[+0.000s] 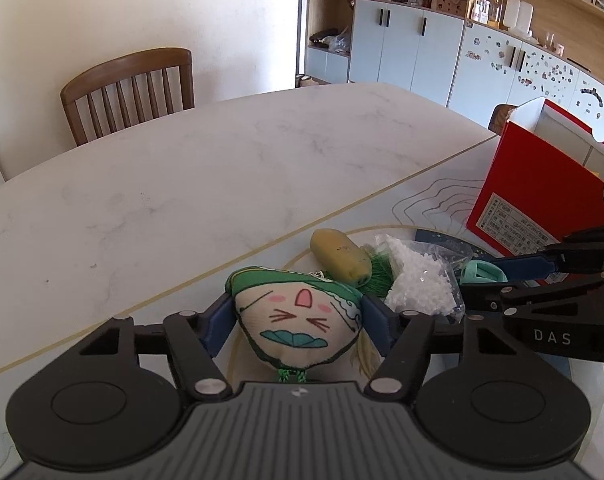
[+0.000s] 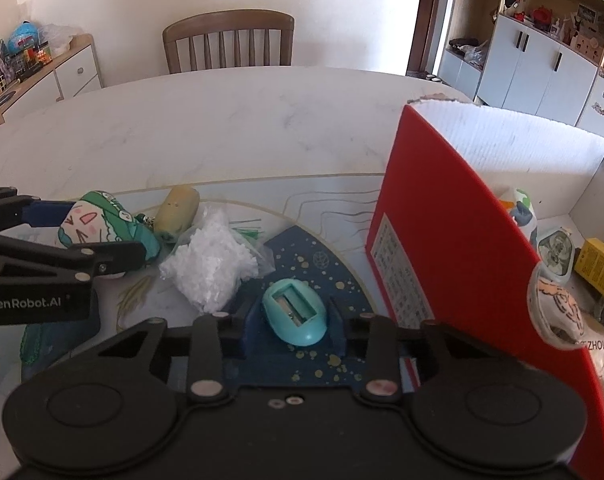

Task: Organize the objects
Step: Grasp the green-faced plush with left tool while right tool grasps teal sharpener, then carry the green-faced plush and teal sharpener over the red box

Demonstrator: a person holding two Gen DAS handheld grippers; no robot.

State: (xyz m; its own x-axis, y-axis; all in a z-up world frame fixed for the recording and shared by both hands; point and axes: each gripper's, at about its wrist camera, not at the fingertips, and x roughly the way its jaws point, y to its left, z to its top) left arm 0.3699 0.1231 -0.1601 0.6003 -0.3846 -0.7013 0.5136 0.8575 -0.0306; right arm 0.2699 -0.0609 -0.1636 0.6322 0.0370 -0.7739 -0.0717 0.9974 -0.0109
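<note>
Several items already sit in red cardboard box point(image 2: 453, 248); left gripper point(image 1: 298, 320) jaws clamp green-capped plush face doll point(image 1: 298, 312), right gripper point(image 2: 294, 320) jaws clamp teal egg-shaped sharpener point(image 2: 294, 312), more remains on tabletop point(image 2: 222, 128).

"DAS" on right gripper point(image 1: 481, 280) — "GenRobot.AI" on left gripper point(image 2: 114, 236) — "ZHOUSH" on packet point(image 2: 597, 346).

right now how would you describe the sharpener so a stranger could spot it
Find the red box on the table; beside it lies a dark blue mat. The sharpener sits on it between the right gripper fingers: a teal egg with a blade slot on top, unlike the white bag nearby.
</note>
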